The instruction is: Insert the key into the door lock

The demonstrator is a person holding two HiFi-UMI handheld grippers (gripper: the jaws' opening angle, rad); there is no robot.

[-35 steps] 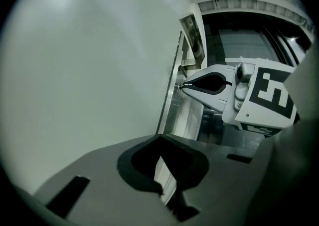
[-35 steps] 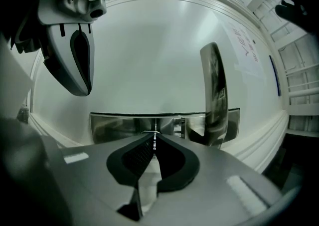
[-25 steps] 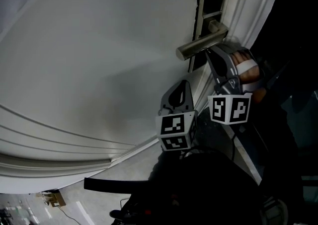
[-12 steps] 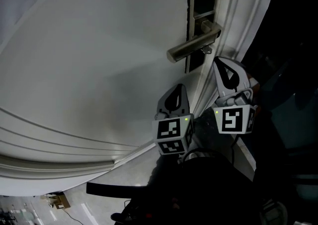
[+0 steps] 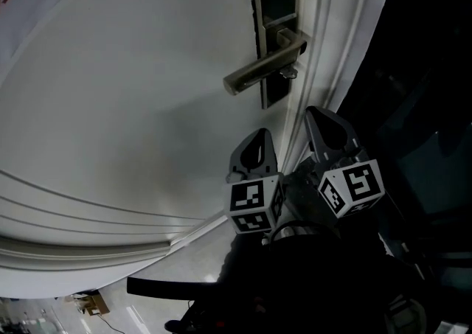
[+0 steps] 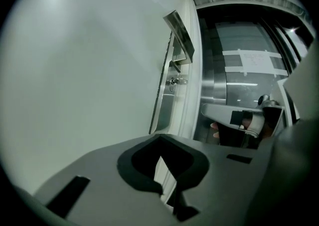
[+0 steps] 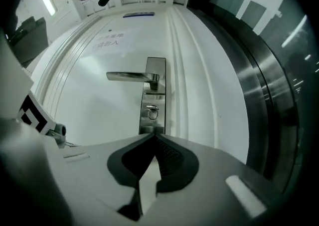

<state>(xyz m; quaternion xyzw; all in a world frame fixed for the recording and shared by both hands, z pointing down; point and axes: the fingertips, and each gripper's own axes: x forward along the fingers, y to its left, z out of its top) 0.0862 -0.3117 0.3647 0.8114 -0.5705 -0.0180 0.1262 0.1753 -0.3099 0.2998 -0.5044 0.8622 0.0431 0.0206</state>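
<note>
Though held just beside the white door (image 5: 133, 104), the left tongs (image 5: 259, 135) are shut and empty; one small metal key (image 5: 289, 72) is lodged under one steel lever handle (image 5: 254, 74); the right tongs (image 5: 318, 113) are likewise closed on nothing.

Open air from right gripper (image 7: 155, 133) up to lock plate (image 7: 152, 101), with lever handle (image 7: 130, 76) jutting across above the key (image 7: 151, 112) and door frame moulding (image 7: 199, 75) close alongside.

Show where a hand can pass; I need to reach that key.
Free: flat white door panel left of the silver lever handle, and below the steel lock plate. Crowded: around the small metal key under the lever.
</note>
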